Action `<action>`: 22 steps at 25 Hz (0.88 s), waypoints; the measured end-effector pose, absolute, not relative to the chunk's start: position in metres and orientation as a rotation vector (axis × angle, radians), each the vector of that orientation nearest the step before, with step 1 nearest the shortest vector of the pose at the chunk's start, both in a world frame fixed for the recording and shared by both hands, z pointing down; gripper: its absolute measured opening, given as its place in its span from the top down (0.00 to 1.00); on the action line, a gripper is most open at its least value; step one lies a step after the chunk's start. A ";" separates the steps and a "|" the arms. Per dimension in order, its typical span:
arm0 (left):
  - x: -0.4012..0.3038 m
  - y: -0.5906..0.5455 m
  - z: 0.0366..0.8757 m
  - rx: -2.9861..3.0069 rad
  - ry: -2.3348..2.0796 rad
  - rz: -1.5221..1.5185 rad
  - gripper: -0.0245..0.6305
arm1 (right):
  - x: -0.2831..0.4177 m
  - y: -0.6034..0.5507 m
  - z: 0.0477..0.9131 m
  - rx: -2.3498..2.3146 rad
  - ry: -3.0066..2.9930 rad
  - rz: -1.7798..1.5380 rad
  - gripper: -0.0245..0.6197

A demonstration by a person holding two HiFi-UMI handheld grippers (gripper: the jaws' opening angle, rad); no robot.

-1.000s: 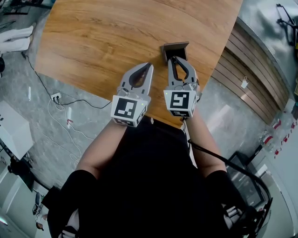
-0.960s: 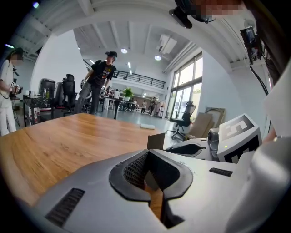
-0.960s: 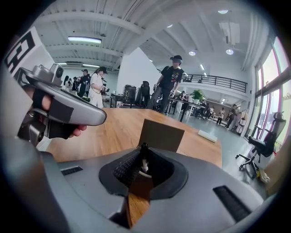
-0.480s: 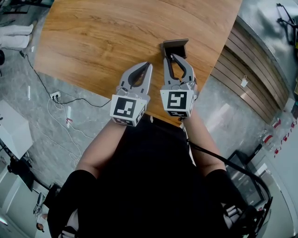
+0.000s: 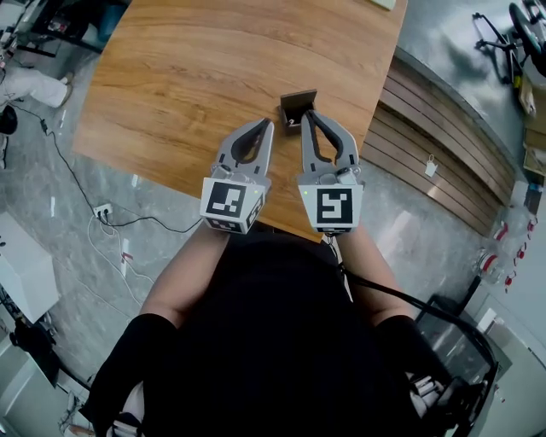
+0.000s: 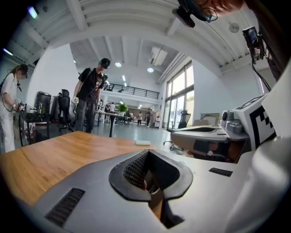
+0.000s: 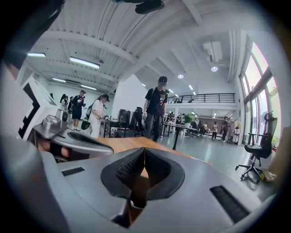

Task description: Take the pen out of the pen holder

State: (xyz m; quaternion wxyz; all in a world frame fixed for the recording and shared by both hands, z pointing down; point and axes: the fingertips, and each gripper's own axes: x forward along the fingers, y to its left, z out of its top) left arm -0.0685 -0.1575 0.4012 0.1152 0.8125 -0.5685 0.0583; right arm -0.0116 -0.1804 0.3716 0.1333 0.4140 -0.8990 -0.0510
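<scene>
The pen holder (image 5: 299,104), a small dark brown box, stands on the wooden table (image 5: 196,77) near its right front edge. No pen shows clearly in it. My right gripper (image 5: 305,114) is shut with nothing in it, its tips right at the holder's near side. My left gripper (image 5: 268,125) is shut too, close beside it on the left and a little short of the holder. In the left gripper view the jaws (image 6: 148,152) meet over the tabletop. In the right gripper view the jaws (image 7: 144,150) are closed as well.
The table's front edge runs just under both grippers. A white flat item (image 5: 386,3) lies at the table's far edge. Cables and a power strip (image 5: 102,209) lie on the grey floor at left. A slatted wooden wall (image 5: 444,145) is at right. People (image 7: 157,107) stand beyond the table.
The head view has shifted, so table and holder sit lower and further left in it. Both grippers stay shut side by side, with the right tips still at the holder.
</scene>
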 end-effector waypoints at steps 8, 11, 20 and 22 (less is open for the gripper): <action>-0.058 -0.141 0.358 2.447 -1.691 0.109 0.96 | 0.015 -0.152 0.303 1.279 -2.717 -0.234 0.94; -0.057 -0.135 0.350 2.449 -1.686 0.085 0.96 | 0.017 -0.146 0.297 1.284 -2.733 -0.228 0.94; -0.056 -0.126 0.341 2.454 -1.684 0.067 0.96 | 0.015 -0.138 0.300 1.281 -2.758 -0.184 0.94; -0.058 -0.125 0.341 2.451 -1.687 0.067 0.96 | 0.015 -0.137 0.302 1.276 -2.750 -0.182 0.94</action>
